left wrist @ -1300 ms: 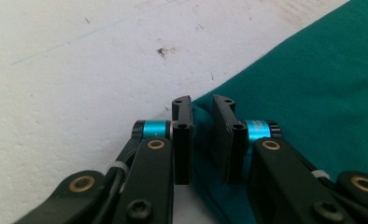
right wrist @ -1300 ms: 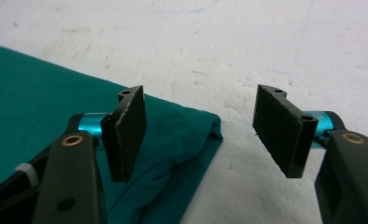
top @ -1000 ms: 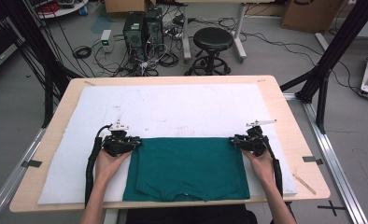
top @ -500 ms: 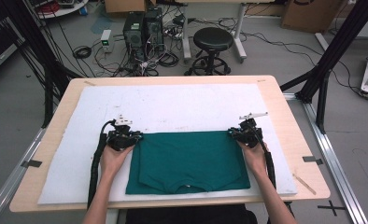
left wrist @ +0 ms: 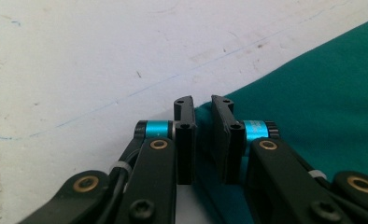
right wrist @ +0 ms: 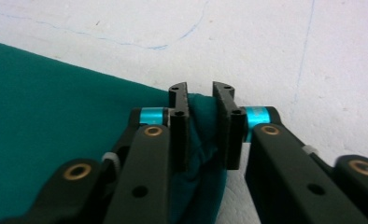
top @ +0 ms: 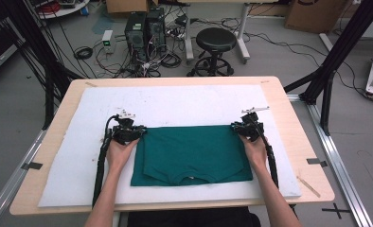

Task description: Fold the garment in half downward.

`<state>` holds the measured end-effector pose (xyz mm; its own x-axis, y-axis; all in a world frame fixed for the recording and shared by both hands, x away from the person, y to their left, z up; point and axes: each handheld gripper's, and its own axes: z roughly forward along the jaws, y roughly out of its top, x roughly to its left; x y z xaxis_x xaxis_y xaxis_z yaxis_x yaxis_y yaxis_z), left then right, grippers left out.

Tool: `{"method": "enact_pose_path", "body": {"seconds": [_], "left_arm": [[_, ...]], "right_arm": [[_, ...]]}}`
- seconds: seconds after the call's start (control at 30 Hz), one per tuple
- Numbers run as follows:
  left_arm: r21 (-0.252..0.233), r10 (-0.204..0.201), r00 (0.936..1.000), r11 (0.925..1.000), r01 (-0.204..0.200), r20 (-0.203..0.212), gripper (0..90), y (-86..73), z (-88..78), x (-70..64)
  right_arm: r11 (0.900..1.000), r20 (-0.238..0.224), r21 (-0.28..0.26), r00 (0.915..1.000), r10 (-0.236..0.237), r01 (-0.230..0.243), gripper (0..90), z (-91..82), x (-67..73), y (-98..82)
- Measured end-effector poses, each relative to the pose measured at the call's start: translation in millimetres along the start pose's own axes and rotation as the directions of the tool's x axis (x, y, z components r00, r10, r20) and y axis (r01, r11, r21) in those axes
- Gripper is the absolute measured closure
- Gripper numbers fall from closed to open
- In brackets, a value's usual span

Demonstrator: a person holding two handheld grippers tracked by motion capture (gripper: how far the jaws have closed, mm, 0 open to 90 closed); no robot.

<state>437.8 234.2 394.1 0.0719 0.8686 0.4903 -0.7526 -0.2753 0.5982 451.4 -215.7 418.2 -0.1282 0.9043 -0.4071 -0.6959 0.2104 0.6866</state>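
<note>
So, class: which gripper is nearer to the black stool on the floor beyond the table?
Right. The right gripper holds the green shirt's far right corner, just below and right of the stool; the left gripper is far off to the stool's left.

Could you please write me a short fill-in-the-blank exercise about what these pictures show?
1. The folded shirt is dark ____ in colour.
2. Each hand-held gripper pinches one far ____ of the shirt: the left hand-held gripper and the right hand-held gripper.
3. The shirt lies on a ____ mat.
4. Behind the table stands a black ____.

Missing words: green; corner; white; stool
</note>
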Motion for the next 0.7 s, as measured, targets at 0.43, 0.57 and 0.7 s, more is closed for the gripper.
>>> {"method": "enact_pose_path", "body": {"seconds": [0.43, 0.57, 0.7], "left_arm": [[-0.076, 0.071, 0.9975, 0.9947, -0.07, 0.009, 41.5, -3.8, -43.4, -16.8], [-0.111, 0.095, 0.9953, 0.9895, -0.092, 0.02, 37.9, -11.6, -62.7, -24.9], [-0.121, 0.132, 0.9911, 0.9843, -0.129, 0.017, 36.8, -21.1, -81.5, -30.6]], "right_arm": [[0.999, -0.069, -0.048, 0.9975, -0.018, 0.015, 32.2, -35.4, 9.2, -20.0], [0.991, -0.066, -0.131, 0.9968, -0.044, 0.035, 28.4, -54.1, 13.1, -33.2], [0.985, -0.06, -0.167, 0.9967, -0.055, 0.045, 23.7, -65.8, 16.5, -47.4]]}}
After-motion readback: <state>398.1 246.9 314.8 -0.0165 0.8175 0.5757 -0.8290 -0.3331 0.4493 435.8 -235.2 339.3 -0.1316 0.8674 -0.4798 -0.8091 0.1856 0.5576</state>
